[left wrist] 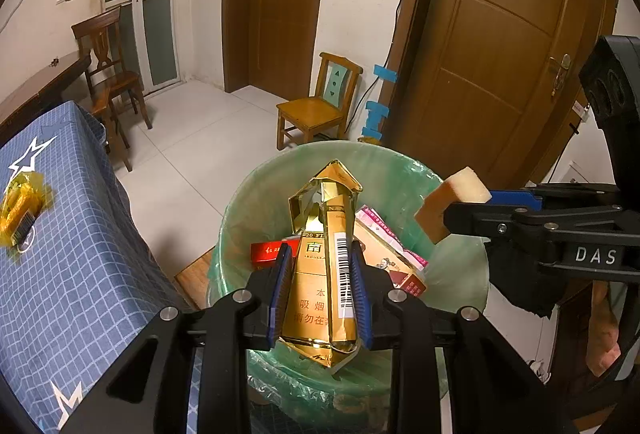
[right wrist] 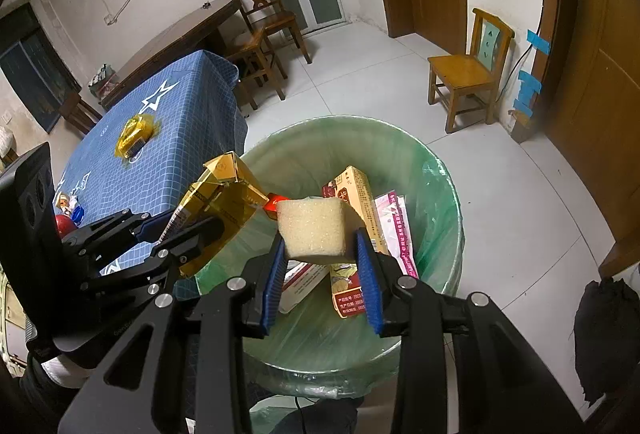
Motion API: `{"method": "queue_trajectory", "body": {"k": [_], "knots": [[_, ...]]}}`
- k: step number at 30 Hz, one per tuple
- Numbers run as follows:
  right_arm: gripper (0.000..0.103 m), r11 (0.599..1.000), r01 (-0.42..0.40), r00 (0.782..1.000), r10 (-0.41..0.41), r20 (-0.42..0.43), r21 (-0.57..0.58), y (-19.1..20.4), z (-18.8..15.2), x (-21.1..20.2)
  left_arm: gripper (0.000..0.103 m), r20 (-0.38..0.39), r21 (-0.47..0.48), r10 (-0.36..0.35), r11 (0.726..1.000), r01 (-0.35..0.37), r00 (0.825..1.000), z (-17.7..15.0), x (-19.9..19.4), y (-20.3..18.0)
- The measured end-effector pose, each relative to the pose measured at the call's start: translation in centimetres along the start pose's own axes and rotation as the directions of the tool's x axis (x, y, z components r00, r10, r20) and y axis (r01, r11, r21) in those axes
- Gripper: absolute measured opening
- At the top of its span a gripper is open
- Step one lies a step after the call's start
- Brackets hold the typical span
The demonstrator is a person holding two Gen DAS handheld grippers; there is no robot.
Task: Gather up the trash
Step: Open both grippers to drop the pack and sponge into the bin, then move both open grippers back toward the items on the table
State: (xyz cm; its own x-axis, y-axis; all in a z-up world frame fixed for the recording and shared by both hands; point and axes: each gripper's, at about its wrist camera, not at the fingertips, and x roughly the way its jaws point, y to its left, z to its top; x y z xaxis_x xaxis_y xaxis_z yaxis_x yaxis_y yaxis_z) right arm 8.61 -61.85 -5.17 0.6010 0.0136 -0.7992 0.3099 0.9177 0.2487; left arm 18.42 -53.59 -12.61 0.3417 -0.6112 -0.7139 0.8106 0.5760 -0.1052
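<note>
Both loads poised over the lined bin (right wrist: 436,169): left gripper (left wrist: 320,282) pinching gold carton (left wrist: 320,266), right gripper (right wrist: 322,262) pinching sponge (right wrist: 314,230); yellow wrapper (right wrist: 134,133) at ten o'clock on the table (right wrist: 192,121) remains uncollected.

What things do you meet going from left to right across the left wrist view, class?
Yellow wrapper on the blue tablecloth → gold cigarette pack in the left gripper → sponge in the right gripper.

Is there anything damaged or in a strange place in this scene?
Yes. The gold cigarette pack in the left gripper is crushed, with its top flaps torn open. Also, a yellow wrapper lies on the blue tablecloth, not yet in the lined trash bin.
</note>
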Motion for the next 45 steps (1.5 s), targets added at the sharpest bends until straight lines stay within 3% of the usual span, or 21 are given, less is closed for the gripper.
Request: {"method": "queue_trajectory", "body": {"k": [11,13,15,18,29,38,45], "knots": [[0.034,1.0,0.003,1.0,-0.003,0.001,-0.002,0.0,0.0,0.0,0.034,-0.01,-0.001,0.006,1.0,-0.006,1.0,0.0,0.0,0.0],[0.042,1.0,0.005,1.0,-0.005,0.006,-0.003,0.0,-0.1,-0.1,0.038,-0.019,0.0,0.016,1.0,-0.016,1.0,0.0,0.1,0.1],[0.056,1.0,0.013,1.0,-0.013,0.022,0.0,-0.1,-0.1,-0.3,0.052,-0.018,-0.003,0.029,1.0,-0.029,0.999,0.1,0.0,0.3],[0.058,1.0,0.012,0.999,-0.012,0.037,0.011,-0.4,-0.3,-0.6,0.061,-0.005,-0.013,0.042,0.999,-0.042,0.999,0.0,-0.4,0.7],[0.058,1.0,0.004,0.998,-0.005,0.057,0.008,0.1,-0.5,-1.3,0.062,0.0,-0.014,0.05,0.999,-0.05,0.999,-0.4,-2.2,1.3],[0.066,0.996,-0.018,0.981,0.034,0.188,-0.089,5.0,-2.7,-4.6,0.062,0.045,-0.027,0.082,0.996,-0.081,0.996,-2.8,-7.6,4.3],[0.08,0.989,-0.007,0.941,0.056,0.334,-0.146,9.9,-5.5,-7.0,0.067,0.111,-0.069,0.182,0.982,-0.175,0.977,-5.8,-14.4,8.5]]}}
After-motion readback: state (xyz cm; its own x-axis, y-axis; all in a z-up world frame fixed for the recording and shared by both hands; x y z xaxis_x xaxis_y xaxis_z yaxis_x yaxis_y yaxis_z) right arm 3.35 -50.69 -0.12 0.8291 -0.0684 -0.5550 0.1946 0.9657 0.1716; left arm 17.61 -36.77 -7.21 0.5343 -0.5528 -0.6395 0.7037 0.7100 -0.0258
